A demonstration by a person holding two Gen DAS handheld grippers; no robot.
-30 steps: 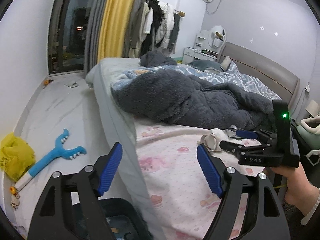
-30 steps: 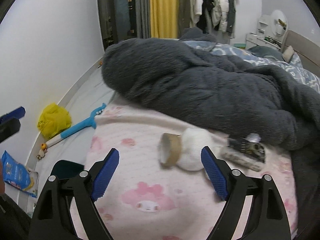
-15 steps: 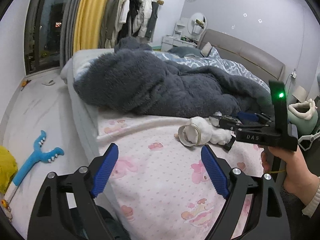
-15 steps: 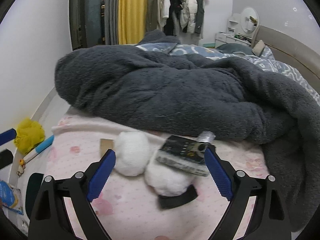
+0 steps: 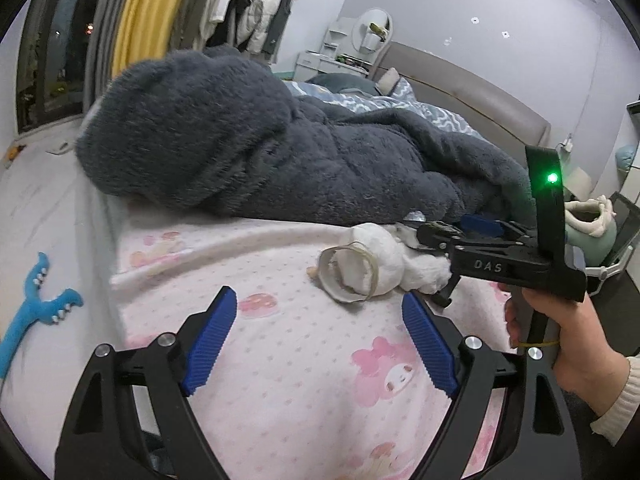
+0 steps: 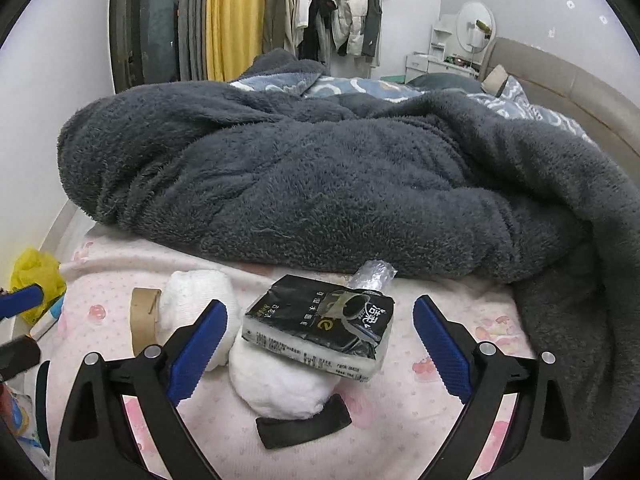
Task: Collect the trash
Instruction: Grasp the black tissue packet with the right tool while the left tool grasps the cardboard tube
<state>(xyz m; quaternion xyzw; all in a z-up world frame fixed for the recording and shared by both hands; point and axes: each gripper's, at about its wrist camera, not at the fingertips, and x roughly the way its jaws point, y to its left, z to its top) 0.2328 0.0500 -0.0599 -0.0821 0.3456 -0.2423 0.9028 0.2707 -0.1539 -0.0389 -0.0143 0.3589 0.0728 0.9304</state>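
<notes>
Right wrist: right tool [image 6: 320,340] gapes empty around tissue pack [image 6: 320,326]; left tool [image 5: 320,338] likewise.

Seeing pink sheet [image 6: 400,440] w/ dots + cartoon prints, dark grey fuzzy blanket [image 6: 320,184], black tissue pack [image 6: 320,328] w/ white text, white wads [image 6: 280,388], brown cardboard roll [image 6: 144,316]. Gripper pads [image 6: 438,346] blue, frames black. Yellow curtain [image 6: 236,16], blue toy [image 5: 36,312] on floor.
</notes>
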